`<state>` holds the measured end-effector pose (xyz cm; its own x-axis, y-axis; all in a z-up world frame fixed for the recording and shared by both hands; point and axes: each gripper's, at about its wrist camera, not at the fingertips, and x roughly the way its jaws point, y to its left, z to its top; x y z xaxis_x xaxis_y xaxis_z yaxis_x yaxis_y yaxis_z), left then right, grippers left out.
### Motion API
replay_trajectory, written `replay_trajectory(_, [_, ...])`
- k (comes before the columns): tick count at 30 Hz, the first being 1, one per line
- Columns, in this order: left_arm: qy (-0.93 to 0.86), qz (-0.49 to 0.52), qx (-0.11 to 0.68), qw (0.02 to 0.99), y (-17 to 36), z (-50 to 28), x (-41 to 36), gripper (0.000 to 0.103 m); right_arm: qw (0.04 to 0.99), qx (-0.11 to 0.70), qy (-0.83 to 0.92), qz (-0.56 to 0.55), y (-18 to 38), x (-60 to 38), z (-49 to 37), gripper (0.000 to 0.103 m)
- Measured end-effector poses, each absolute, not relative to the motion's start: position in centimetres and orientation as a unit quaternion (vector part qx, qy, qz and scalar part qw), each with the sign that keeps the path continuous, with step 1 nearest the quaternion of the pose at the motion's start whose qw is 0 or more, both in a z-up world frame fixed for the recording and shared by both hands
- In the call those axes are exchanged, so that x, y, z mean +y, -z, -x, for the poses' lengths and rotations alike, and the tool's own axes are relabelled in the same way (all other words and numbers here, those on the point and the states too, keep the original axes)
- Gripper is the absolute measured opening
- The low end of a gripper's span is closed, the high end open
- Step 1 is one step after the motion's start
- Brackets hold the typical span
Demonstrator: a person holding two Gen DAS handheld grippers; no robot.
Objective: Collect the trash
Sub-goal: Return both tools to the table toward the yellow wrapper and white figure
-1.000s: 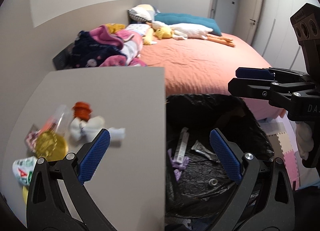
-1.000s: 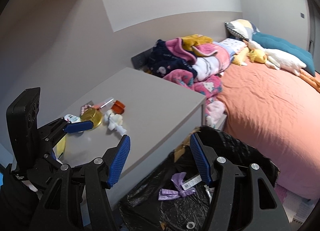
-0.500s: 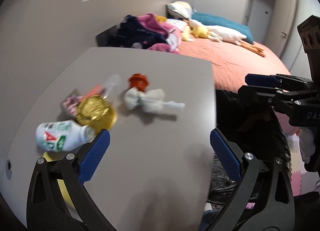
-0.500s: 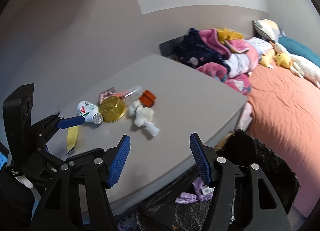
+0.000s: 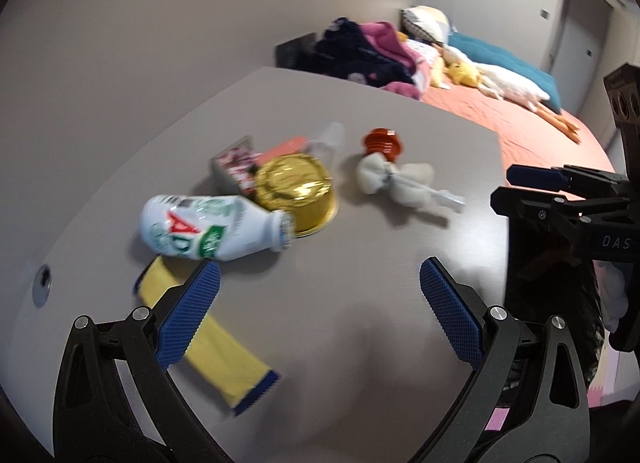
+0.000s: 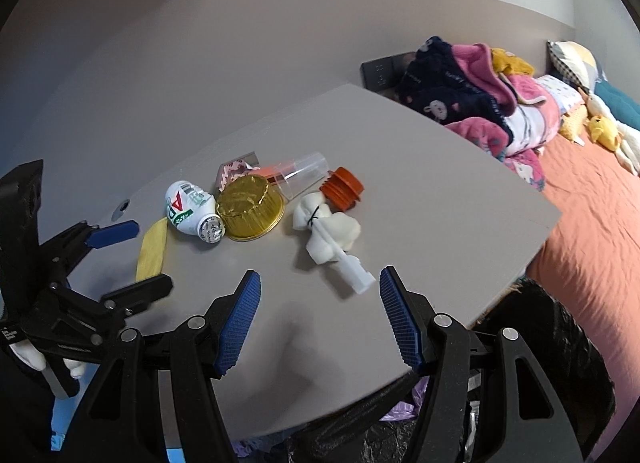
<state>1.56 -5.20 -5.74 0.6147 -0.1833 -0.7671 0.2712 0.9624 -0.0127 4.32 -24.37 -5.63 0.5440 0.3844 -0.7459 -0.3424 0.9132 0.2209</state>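
Observation:
Trash lies on a grey table [image 5: 340,327] [image 6: 440,183]: a white drink bottle [image 5: 204,233] [image 6: 188,211] on its side, a gold foil cup [image 5: 296,191] [image 6: 250,201], a yellow wrapper [image 5: 212,339] [image 6: 152,247], a white wad with a plastic tube [image 5: 404,183] [image 6: 332,235], an orange cap [image 5: 382,143] [image 6: 343,187] and a clear cup [image 6: 304,175]. My left gripper [image 5: 320,311] is open and empty above the near table, just short of the bottle. My right gripper [image 6: 320,315] is open and empty, just short of the white wad.
A black trash bag [image 6: 552,375] [image 5: 548,271] hangs open at the table's right edge with scraps inside. Beyond it is a bed [image 6: 600,223] with an orange sheet, a clothes pile [image 6: 480,95] and plush toys. A small patterned box [image 5: 236,163] lies behind the gold cup.
Both grippers have swung left from over the trash bag to over the table. The trash items are now closer and centred. Both stay open and empty.

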Motion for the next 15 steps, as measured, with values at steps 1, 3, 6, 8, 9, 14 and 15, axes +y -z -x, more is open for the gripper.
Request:
replay_trajectory(1, [0.117, -0.047, 0.422, 0.898, 5.8, -1.8, -4.6, 0.097, 0.877, 0.432, -0.208, -0.023, 5.8, -24.2, -4.7, 0.063])
replay_trajectory(3, [0.105, -0.039, 0.427, 0.897, 6.0, -2.0, -3.8, 0.097, 0.875, 0.435, -0.21, -0.02, 6.2, -23.8, -5.3, 0.063])
replay_trajectory(6, [0.085, -0.024, 0.435, 0.896, 6.5, -2.6, -2.2, 0.097, 0.871, 0.442, -0.212, -0.016, 6.8, -23.1, -6.2, 0.063])
replay_trajectory(8, [0.071, -0.01, 0.44, 0.895, 6.8, -3.0, -1.2, 0.097, 0.869, 0.446, -0.214, -0.009, 7.1, -22.6, -6.9, 0.063])
replay_trajectory(9, [0.066, -0.006, 0.442, 0.894, 7.0, -3.1, -0.9, 0.096, 0.868, 0.447, -0.214, -0.005, 7.3, -22.4, -7.2, 0.063])
replay_trajectory(14, [0.041, 0.017, 0.456, 0.889, 7.9, -4.1, 0.8, 0.087, 0.862, 0.458, -0.217, 0.008, 8.3, -21.3, -8.7, 0.063])
replay_trajectory(15, [0.037, 0.019, 0.459, 0.887, 8.2, -4.3, 1.0, 0.087, 0.861, 0.459, -0.217, 0.009, 8.4, -21.2, -8.9, 0.063])
